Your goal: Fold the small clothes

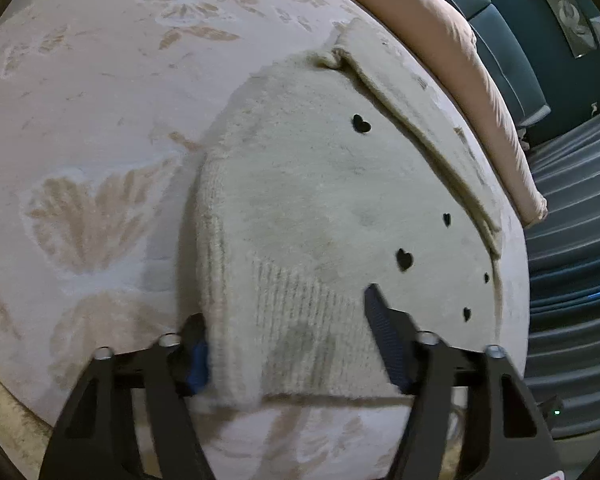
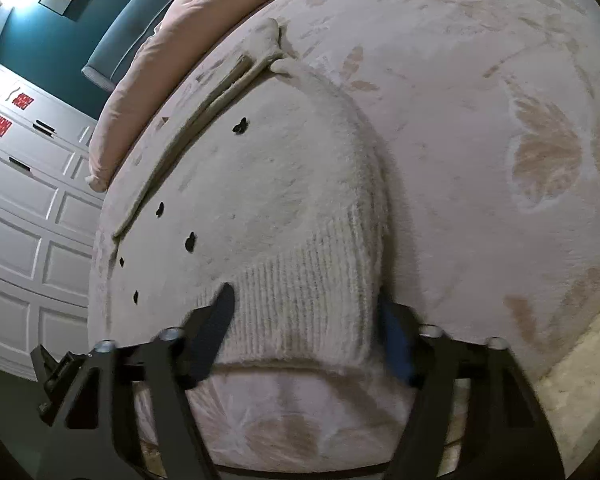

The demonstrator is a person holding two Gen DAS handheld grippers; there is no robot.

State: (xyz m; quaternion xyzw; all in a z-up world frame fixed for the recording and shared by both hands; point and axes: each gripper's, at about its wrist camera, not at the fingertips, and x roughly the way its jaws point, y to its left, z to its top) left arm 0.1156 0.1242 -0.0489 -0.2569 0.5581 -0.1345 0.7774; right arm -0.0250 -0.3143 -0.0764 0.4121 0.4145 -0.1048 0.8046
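A small cream knitted sweater (image 1: 320, 200) with little black hearts lies on a pale bedspread (image 1: 100, 100). It also shows in the right wrist view (image 2: 284, 184). My left gripper (image 1: 288, 320) is open, its jaws wide apart astride the ribbed hem at the sweater's left side fold. One fingertip (image 1: 374, 300) rests on top of the knit; the other is partly hidden under the edge. My right gripper (image 2: 304, 312) is open likewise, astride the ribbed hem at the right side fold, one fingertip (image 2: 226, 300) on the knit.
The bedspread has a tan leaf pattern (image 2: 544, 168). A pink folded duvet (image 1: 452, 40) lies along the far edge of the bed. A teal headboard (image 2: 140, 20) and white panelled cupboards (image 2: 24, 200) stand beyond. Grey floor (image 1: 572, 240) lies beside the bed.
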